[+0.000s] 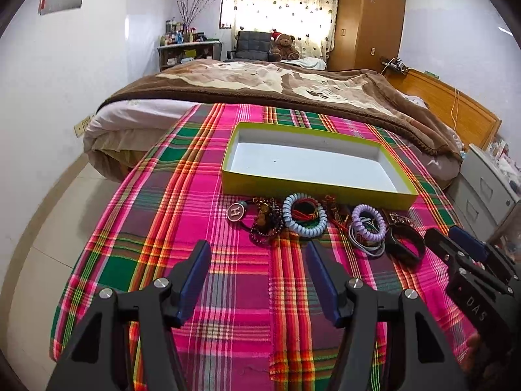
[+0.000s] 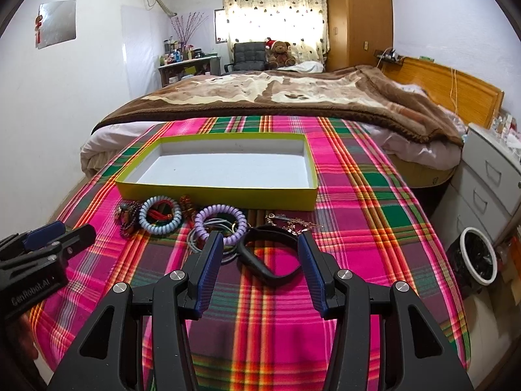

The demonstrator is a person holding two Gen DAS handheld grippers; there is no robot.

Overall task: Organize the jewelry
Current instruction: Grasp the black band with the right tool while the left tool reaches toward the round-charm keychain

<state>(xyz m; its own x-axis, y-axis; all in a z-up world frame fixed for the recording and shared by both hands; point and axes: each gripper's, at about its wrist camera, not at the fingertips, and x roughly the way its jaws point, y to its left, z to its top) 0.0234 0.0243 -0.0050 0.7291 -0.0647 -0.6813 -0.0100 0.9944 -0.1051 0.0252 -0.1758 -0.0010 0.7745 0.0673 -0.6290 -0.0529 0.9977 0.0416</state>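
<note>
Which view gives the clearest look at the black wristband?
The right wrist view: the black wristband lies whole and centred between the open right tongs, its loop plain against the plaid cloth. In the left wrist view it sits toward the right edge, foreshortened and harder to read.

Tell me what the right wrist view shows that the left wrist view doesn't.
Only the right wrist view shows the white-rimmed bin on the floor. Only the left wrist view shows the round H pendant clearly. Both show the empty yellow box, the blue coil bracelet, purple coil bracelet and black band on the plaid cloth, with the left tongs and right tongs open.
</note>
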